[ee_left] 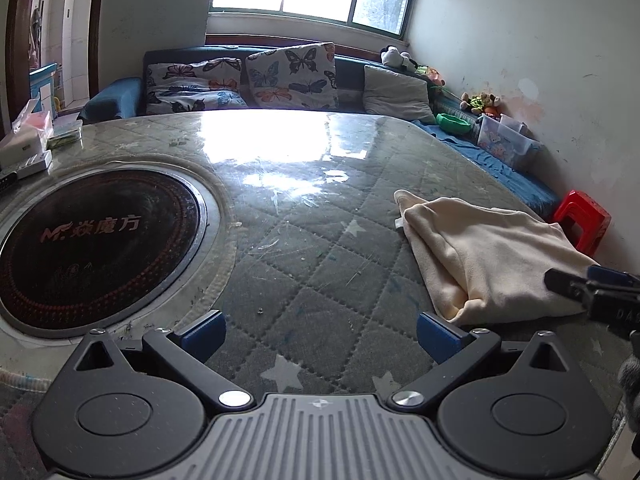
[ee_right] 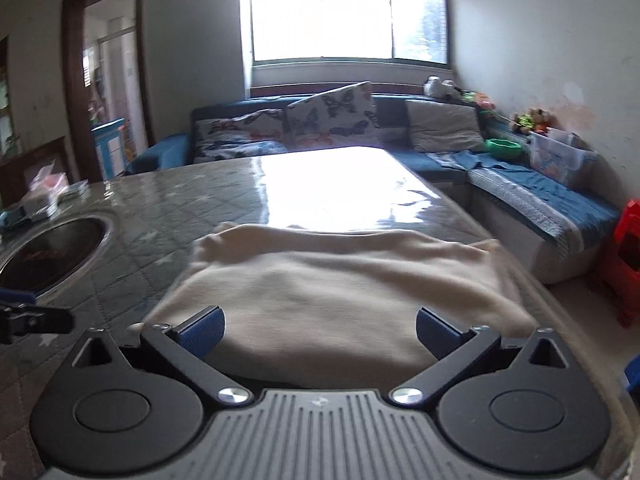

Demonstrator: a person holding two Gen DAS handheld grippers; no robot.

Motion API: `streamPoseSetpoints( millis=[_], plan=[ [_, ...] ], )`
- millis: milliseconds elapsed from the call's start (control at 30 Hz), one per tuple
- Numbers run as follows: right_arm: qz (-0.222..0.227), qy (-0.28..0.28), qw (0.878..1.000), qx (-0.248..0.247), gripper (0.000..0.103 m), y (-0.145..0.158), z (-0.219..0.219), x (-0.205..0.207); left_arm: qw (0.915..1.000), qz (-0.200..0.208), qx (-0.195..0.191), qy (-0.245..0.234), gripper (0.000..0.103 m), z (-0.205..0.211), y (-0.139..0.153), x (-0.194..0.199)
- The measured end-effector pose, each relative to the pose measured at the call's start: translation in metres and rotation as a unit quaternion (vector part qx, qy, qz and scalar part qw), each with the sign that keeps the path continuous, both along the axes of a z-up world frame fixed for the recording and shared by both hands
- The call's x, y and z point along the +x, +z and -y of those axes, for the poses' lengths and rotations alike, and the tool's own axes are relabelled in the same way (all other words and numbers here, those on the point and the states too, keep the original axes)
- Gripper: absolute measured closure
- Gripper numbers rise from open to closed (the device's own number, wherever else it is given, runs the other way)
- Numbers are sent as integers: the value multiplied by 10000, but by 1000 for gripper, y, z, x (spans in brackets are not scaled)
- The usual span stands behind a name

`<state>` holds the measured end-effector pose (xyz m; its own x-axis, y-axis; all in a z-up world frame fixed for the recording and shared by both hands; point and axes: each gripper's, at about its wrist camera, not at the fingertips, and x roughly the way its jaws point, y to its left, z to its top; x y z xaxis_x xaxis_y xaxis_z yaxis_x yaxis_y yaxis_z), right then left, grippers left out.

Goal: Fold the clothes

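A cream garment (ee_left: 492,260) lies folded in layers on the quilted table cover (ee_left: 312,264), at the right in the left wrist view. In the right wrist view the garment (ee_right: 332,288) fills the middle, right in front of the fingers. My left gripper (ee_left: 320,334) is open and empty above bare cover, left of the garment. My right gripper (ee_right: 319,330) is open and empty, its blue pads (ee_right: 202,330) just above the garment's near edge. The right gripper also shows in the left wrist view (ee_left: 592,284) at the right edge.
A round black cooktop (ee_left: 88,248) is set into the table at the left. Boxes and tissues (ee_left: 28,140) sit at the far left. A blue sofa with butterfly pillows (ee_left: 292,76) runs behind and to the right. A red stool (ee_left: 582,220) stands by the wall.
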<state>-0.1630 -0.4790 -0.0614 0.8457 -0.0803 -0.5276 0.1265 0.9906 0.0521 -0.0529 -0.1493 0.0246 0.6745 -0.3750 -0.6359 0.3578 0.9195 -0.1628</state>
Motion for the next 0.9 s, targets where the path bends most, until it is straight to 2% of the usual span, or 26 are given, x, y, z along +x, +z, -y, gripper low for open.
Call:
streamPoseSetpoints(
  millis=[100,467,900],
  plan=[
    [6,-309,9995,67,0,-1,23,-2,10000,-17,7,4,0,-1,-1,0],
    [-80,-381,9983,437,0,-1,51,4,9998,-164,81,97,0,-3,-8,6],
    [-285,-157,9984,471,0,-9,49,48,9997,-192,92,93,0,-6,-9,7]
  ],
)
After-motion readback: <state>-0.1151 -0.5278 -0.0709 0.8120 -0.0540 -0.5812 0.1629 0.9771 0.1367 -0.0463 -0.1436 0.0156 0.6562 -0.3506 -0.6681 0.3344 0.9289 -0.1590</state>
